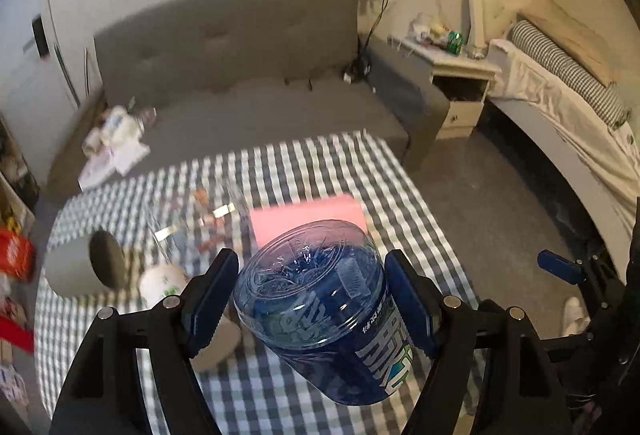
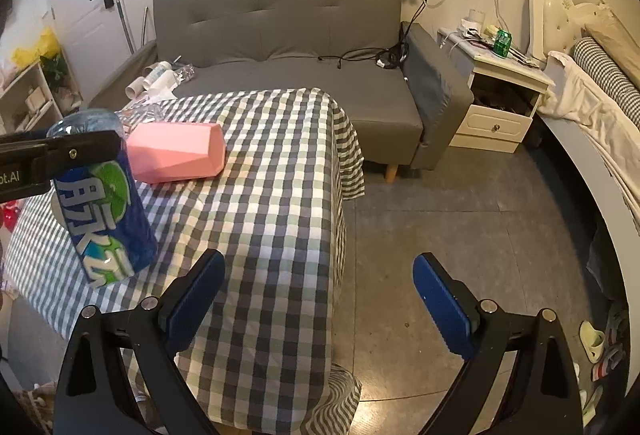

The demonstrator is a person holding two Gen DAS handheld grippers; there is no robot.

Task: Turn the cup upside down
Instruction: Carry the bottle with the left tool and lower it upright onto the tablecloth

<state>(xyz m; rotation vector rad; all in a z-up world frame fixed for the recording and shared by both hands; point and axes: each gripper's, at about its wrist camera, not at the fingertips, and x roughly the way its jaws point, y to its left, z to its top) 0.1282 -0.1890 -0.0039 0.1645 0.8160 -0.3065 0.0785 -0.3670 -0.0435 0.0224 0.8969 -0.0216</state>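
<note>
A blue see-through cup (image 1: 320, 311) with a blue-and-green label hangs above the checked table (image 1: 320, 163), tilted, with its clear closed end pointing up and away. My left gripper (image 1: 316, 299) is shut on it, one blue pad on each side. In the right wrist view the same cup (image 2: 104, 211) hangs at the left, with a black left finger (image 2: 60, 151) across its upper part. My right gripper (image 2: 320, 299) stands open and empty over the table's near right corner and the floor.
A pink box (image 2: 176, 153) lies on the table behind the cup. At the left are a grey cup (image 1: 80, 267) on its side, a white paper cup (image 1: 164, 283) and clear glasses (image 1: 172, 231). Beyond stand a grey sofa (image 2: 288, 35), a nightstand (image 2: 500, 95) and a bed (image 2: 592, 107).
</note>
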